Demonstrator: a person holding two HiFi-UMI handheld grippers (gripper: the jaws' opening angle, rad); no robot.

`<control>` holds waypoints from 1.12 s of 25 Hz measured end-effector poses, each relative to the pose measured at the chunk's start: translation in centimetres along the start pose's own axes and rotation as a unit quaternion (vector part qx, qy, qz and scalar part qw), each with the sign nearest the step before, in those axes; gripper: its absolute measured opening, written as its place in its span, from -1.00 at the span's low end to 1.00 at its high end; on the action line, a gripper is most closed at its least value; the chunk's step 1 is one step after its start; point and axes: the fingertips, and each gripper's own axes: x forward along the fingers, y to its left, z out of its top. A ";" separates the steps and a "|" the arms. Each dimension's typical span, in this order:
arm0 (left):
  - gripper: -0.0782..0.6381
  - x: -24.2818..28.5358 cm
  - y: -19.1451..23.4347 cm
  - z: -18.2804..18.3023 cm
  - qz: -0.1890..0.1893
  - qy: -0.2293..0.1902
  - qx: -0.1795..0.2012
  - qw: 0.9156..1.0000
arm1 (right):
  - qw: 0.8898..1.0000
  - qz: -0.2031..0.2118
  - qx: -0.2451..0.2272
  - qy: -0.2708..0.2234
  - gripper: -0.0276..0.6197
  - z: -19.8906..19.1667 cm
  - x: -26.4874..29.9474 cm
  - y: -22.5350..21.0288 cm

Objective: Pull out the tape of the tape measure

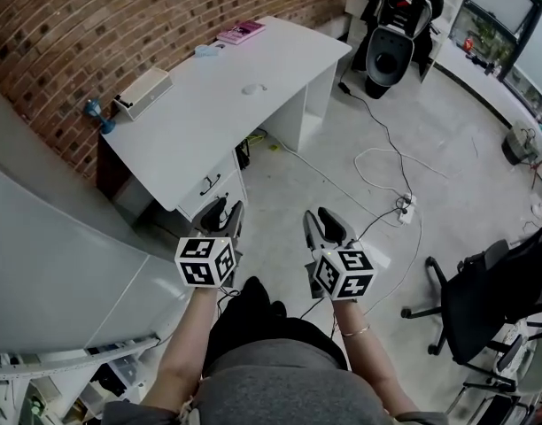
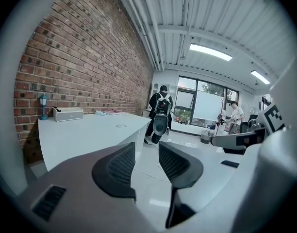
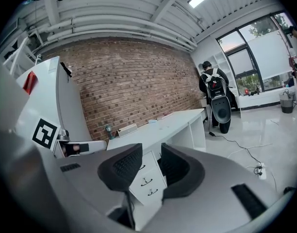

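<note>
The left gripper (image 2: pixel 147 155) is holding its jaws partly apart with nothing between them, only bare floor showing through the gap, and the right gripper (image 3: pixel 151 161) is doing the same, its jaws partly apart and empty, framing the desk drawers (image 3: pixel 147 179) beyond. Both are hovering side by side over the floor, close in front of the person's body and well apart from the white desk (image 1: pixel 280 56). The drawers are sitting closed under the near end of the desk, so what they are holding is staying hidden. The tape measure is not showing up clearly anywhere; a small pale round lump (image 1: pixel 253 88) is lying in the middle of the desktop (too small to tell what it is). Along the brick wall (image 1: pixel 94 16) a long white box (image 1: pixel 143 92) is resting on the desk's far edge, a small blue object (image 1: pixel 99 116) is standing just beside it, and a pink book (image 1: pixel 241 32) is lying near the other end. Cables and a power strip (image 1: pixel 404 209) are trailing across the floor between the desk and a black office chair (image 1: pixel 483 299), which is being cut off by the frame's right edge.
</note>
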 end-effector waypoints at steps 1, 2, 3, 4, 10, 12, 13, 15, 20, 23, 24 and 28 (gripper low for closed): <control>-0.38 0.3 0.4 0.0 0.003 0.002 0.000 1.000 | 1.000 0.000 0.000 0.001 -0.57 0.1 0.3 -0.1; -0.36 0.7 0.7 0.0 0.004 0.004 0.000 1.000 | 1.000 0.000 0.001 0.002 -0.56 0.2 0.7 -0.2; -0.34 1.2 1.0 0.0 0.005 0.005 0.000 1.000 | 1.000 0.000 0.001 0.003 -0.55 0.2 1.1 -0.3; -0.31 1.6 1.3 -0.1 0.005 0.007 0.000 1.000 | 1.000 0.000 0.002 0.003 -0.55 0.2 1.5 -0.5; -0.26 6.0 3.6 0.7 0.000 0.008 0.000 1.000 | 1.000 -0.008 0.007 0.004 -0.53 1.2 5.2 -2.2; -0.26 7.7 4.6 1.2 -0.002 0.010 0.000 1.000 | 1.000 -0.012 0.007 0.005 -0.53 1.7 6.8 -2.7; -0.26 8.7 5.0 1.6 -0.004 0.010 0.001 1.000 | 1.000 -0.015 0.007 0.005 -0.53 2.1 7.7 -3.1; -0.26 10.6 5.9 2.4 -0.007 0.010 0.002 1.000 | 1.000 -0.020 0.006 0.004 -0.53 3.0 9.6 -3.7; -0.26 15.1 9.0 4.8 -0.013 0.008 0.006 1.000 | 1.000 -0.023 0.004 -0.001 -0.55 5.2 14.8 -4.4; -0.26 17.6 11.1 6.3 -0.017 0.007 0.010 1.000 | 1.000 -0.028 0.005 -0.002 -0.55 6.3 17.9 -4.5; -0.25 18.4 11.7 6.7 -0.018 0.008 0.011 1.000 | 1.000 -0.029 0.005 -0.001 -0.55 6.5 18.9 -4.5; -0.21 21.3 13.8 7.7 -0.026 0.017 0.019 0.999 | 0.999 -0.039 0.007 0.002 -0.56 7.6 22.0 -4.3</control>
